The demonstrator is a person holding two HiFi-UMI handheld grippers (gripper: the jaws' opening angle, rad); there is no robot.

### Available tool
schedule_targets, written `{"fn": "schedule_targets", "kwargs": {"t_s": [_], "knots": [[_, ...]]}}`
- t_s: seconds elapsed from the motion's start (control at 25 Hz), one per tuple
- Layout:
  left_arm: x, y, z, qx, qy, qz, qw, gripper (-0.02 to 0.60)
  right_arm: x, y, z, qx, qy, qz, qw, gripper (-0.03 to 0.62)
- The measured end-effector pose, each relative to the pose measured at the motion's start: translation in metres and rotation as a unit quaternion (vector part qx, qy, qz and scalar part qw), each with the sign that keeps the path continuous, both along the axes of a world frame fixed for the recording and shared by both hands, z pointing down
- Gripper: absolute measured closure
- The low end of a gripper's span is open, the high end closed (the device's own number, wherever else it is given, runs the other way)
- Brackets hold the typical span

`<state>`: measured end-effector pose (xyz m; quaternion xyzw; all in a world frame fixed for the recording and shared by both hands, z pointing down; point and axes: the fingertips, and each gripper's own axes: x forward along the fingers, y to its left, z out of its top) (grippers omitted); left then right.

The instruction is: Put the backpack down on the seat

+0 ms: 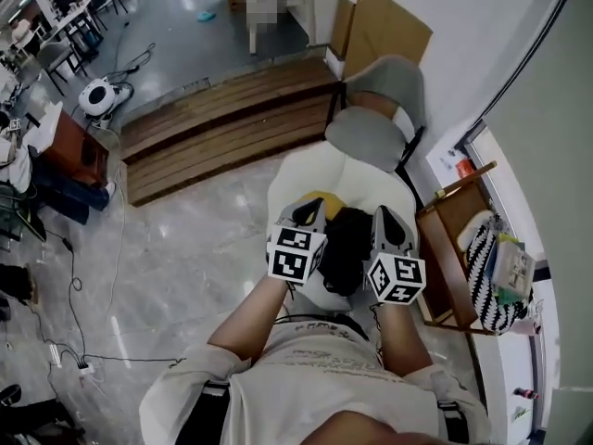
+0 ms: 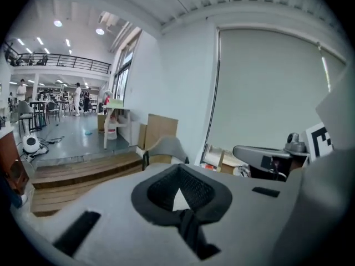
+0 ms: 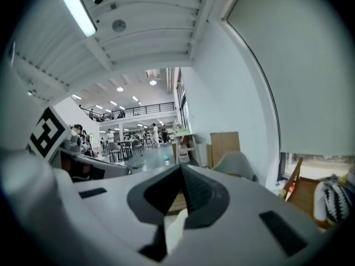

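Note:
In the head view a black backpack [image 1: 345, 244] with a yellow patch at its far end lies on the cream seat [image 1: 296, 170] straight below me. My left gripper [image 1: 310, 209] hangs over its left side and my right gripper [image 1: 387, 218] over its right side, both pointing away from me. In the left gripper view the jaws [image 2: 183, 206] stand shut, with only a dark slit behind the tips. The right gripper view shows my right gripper [image 3: 180, 206] shut too, with a pale sliver in the slit. I cannot make out anything pinched in either one.
A grey chair [image 1: 371, 137] stands just beyond the seat, with cardboard [image 1: 384, 31] against the wall behind it. A wooden rack [image 1: 445, 239] holding a striped bag [image 1: 482, 267] is close on the right. A wooden step [image 1: 222, 128] and floor cables [image 1: 74, 276] lie to the left.

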<state>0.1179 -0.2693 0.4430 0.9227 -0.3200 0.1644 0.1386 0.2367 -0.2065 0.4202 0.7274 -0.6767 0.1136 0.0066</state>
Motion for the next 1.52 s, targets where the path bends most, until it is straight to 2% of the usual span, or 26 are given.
{"fn": "schedule_targets", "kwargs": {"t_s": [0.16, 0.32, 0.44, 0.72, 1.12, 1.32, 1.52], "knots": [[-0.012, -0.011, -0.061, 0.044, 0.05, 0.011, 0.9977, 0.56, -0.01, -0.013, -0.06, 0.06, 0.006, -0.001, 0.998, 0.566], [-0.034, -0.018, -0.094, 0.098, 0.049, 0.0, 0.994, 0.56, -0.016, -0.015, -0.09, 0.082, 0.024, 0.018, 0.996, 0.568], [-0.045, -0.02, -0.107, 0.118, 0.055, -0.012, 0.9914, 0.56, -0.019, -0.011, -0.1, 0.088, 0.037, 0.021, 0.995, 0.568], [-0.074, -0.023, -0.108, 0.122, 0.059, -0.028, 0.9904, 0.56, -0.049, -0.014, -0.097, 0.091, 0.037, 0.001, 0.995, 0.568], [-0.13, -0.026, -0.09, 0.107, 0.039, -0.051, 0.9922, 0.56, -0.103, -0.027, -0.08, 0.081, 0.007, -0.031, 0.996, 0.568], [-0.139, -0.03, -0.086, 0.11, 0.032, -0.053, 0.9921, 0.56, -0.117, -0.028, -0.08, 0.079, 0.032, -0.034, 0.996, 0.568], [-0.135, -0.027, -0.093, 0.108, 0.041, -0.052, 0.9919, 0.558, -0.117, -0.028, -0.084, 0.081, 0.038, -0.037, 0.995, 0.568]]}}
